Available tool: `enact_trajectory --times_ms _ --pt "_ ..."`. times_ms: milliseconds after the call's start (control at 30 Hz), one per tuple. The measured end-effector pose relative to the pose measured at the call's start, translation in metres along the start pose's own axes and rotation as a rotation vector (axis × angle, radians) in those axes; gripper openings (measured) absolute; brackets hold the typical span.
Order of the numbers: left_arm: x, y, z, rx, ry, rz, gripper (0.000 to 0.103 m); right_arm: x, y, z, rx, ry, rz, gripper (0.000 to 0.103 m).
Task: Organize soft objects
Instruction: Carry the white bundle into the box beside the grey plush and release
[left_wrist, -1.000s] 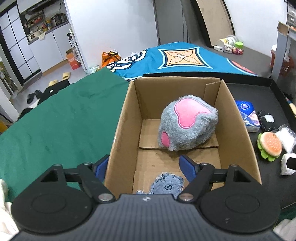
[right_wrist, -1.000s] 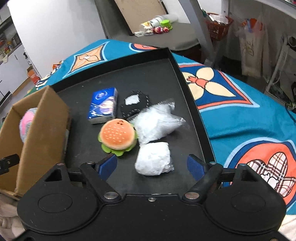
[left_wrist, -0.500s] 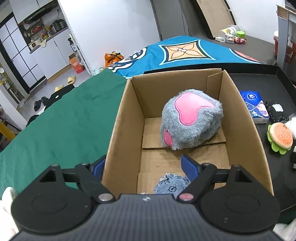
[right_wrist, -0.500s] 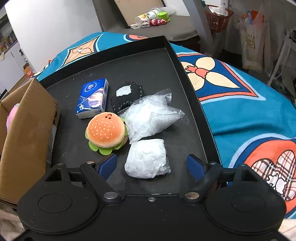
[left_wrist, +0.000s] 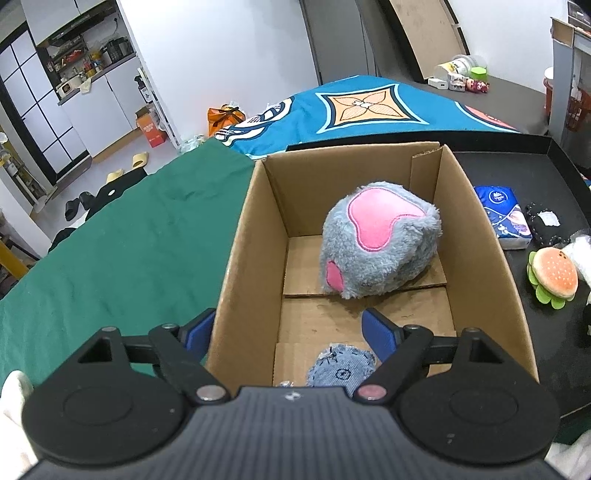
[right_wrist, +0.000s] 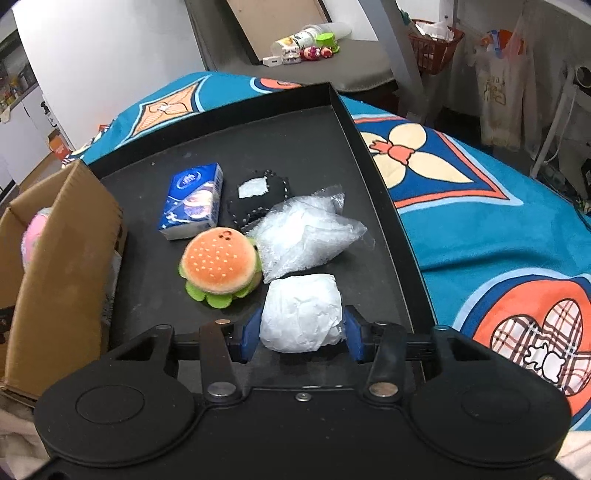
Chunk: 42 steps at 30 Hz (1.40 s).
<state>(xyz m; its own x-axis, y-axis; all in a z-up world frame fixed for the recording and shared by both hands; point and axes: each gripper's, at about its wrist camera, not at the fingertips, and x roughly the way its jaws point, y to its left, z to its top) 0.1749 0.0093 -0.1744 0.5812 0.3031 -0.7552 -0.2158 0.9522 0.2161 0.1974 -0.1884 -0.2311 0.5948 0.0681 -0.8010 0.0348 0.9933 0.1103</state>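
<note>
The step in hand is judged to be the pick-up of the white wrapped bundle (right_wrist: 301, 314) from the black tray (right_wrist: 373, 155); the right gripper (right_wrist: 300, 334) has just been closing, and its blue pads are seen pressed against the bundle's two sides; a lift and a carry over to the cardboard box (left_wrist: 491, 266) are called for next. The left gripper (left_wrist: 286, 334) is held apart astride the box's near wall, clamped on nothing. Two items are counted inside the box: one grey plush (left_wrist: 380, 240), one denim piece (left_wrist: 341, 371); five on the tray: one burger toy (right_wrist: 219, 266), one tissue pack (right_wrist: 192, 201), one black pouch (right_wrist: 258, 197), one clear bag (right_wrist: 306, 232), the bundle.
</note>
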Motion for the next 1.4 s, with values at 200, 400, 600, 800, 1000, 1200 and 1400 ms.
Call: enact_trajectory --times_ms 200,400,600,800,1000,1200,1400 --pt "-0.006 0.007 0.000 -0.025 -0.011 -0.020 0.083 -0.014 0.009 0.007 -0.015 -0.044 0.012 0.046" --pt "-0.008 0.016 -0.002 -0.043 -0.014 -0.042 0.083 -0.028 0.023 0.015 -0.033 -0.088 0.031 0.045" --pt "-0.010 0.022 -0.004 -0.053 -0.021 -0.074 0.083 -0.042 0.037 0.023 -0.048 -0.130 0.055 0.045" --pt "-0.011 0.029 -0.008 -0.061 -0.025 -0.094 0.080 -0.053 0.054 0.028 -0.063 -0.175 0.082 0.045" --pt "-0.012 0.034 -0.012 -0.067 -0.036 -0.105 0.073 -0.063 0.073 0.033 -0.080 -0.213 0.119 0.045" --pt "-0.010 0.042 -0.015 -0.090 -0.030 -0.114 0.057 -0.070 0.095 0.035 -0.104 -0.230 0.156 0.046" --pt "-0.004 0.049 -0.021 -0.115 -0.013 -0.145 0.034 -0.071 0.121 0.035 -0.139 -0.235 0.194 0.046"
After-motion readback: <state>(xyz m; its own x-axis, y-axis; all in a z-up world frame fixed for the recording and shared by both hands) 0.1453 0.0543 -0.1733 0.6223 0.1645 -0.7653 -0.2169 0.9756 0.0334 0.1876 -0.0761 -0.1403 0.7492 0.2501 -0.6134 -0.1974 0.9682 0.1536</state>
